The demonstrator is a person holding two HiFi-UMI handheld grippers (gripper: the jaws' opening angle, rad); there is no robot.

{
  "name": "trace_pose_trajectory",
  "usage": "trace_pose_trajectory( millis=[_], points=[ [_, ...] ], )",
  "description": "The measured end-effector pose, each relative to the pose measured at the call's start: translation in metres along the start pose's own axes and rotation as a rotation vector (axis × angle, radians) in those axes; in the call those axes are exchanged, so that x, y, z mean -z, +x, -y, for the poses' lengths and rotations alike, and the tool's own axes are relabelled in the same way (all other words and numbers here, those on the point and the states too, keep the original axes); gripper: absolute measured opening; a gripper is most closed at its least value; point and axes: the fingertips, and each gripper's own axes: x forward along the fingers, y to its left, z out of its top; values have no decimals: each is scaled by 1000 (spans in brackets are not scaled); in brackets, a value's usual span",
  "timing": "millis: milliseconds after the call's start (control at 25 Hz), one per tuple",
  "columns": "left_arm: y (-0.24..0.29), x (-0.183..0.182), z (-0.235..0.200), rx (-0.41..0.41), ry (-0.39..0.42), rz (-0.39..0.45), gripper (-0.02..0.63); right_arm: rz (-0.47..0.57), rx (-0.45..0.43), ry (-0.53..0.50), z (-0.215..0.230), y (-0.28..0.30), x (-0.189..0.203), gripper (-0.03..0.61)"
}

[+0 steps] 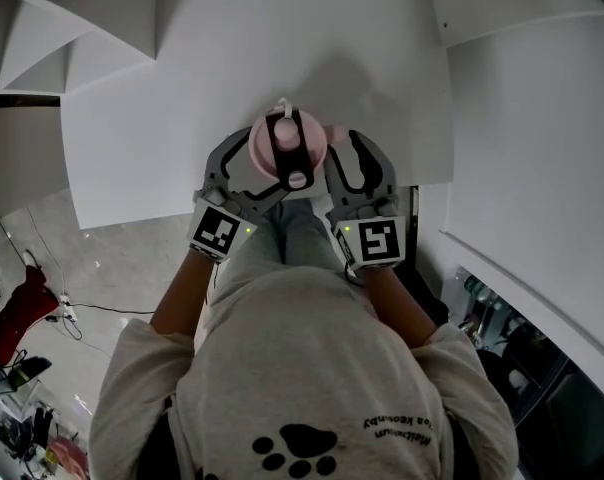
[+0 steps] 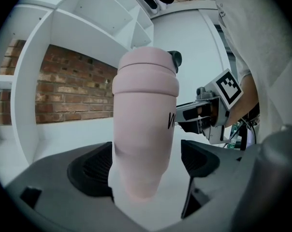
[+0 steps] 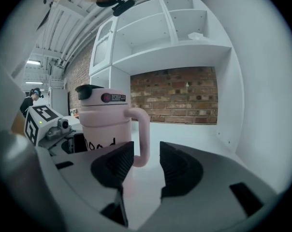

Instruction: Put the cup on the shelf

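A pink lidded cup [image 1: 289,146] stands upright on the white shelf board [image 1: 162,98]. My left gripper [image 1: 263,164] reaches round the cup's body. In the left gripper view the cup [image 2: 145,129] fills the space between the dark pads [image 2: 94,169] of the left gripper [image 2: 146,166], with a gap showing at the right pad, so the jaws are open. My right gripper [image 1: 350,158] is at the cup's right side. In the right gripper view the cup's handle [image 3: 145,134] sits between the open jaws of the right gripper [image 3: 147,161], untouched by either pad.
White shelf compartments [image 3: 180,28] rise above the board, with a brick wall [image 3: 175,100] behind. A white side panel [image 1: 542,168] stands to the right. The board's front edge [image 1: 132,218] lies close to the person's body, with floor and cables [image 1: 42,308] below left.
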Motion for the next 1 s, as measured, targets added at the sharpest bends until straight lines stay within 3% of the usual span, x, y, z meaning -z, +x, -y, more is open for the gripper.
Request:
trace_pose_trajectory(
  millis=[320, 720, 880, 1000],
  points=[
    [18, 7, -7, 17, 53, -6, 460, 6, -24, -50, -2, 16, 1, 163],
    [33, 2, -7, 27, 94, 25, 460, 42, 2, -26, 5, 31, 1, 152],
    [34, 0, -7, 28, 94, 41, 460, 75, -1, -10, 0, 31, -1, 84],
    [34, -1, -8, 31, 95, 55, 460, 85, -4, -9, 0, 31, 0, 84]
  ],
)
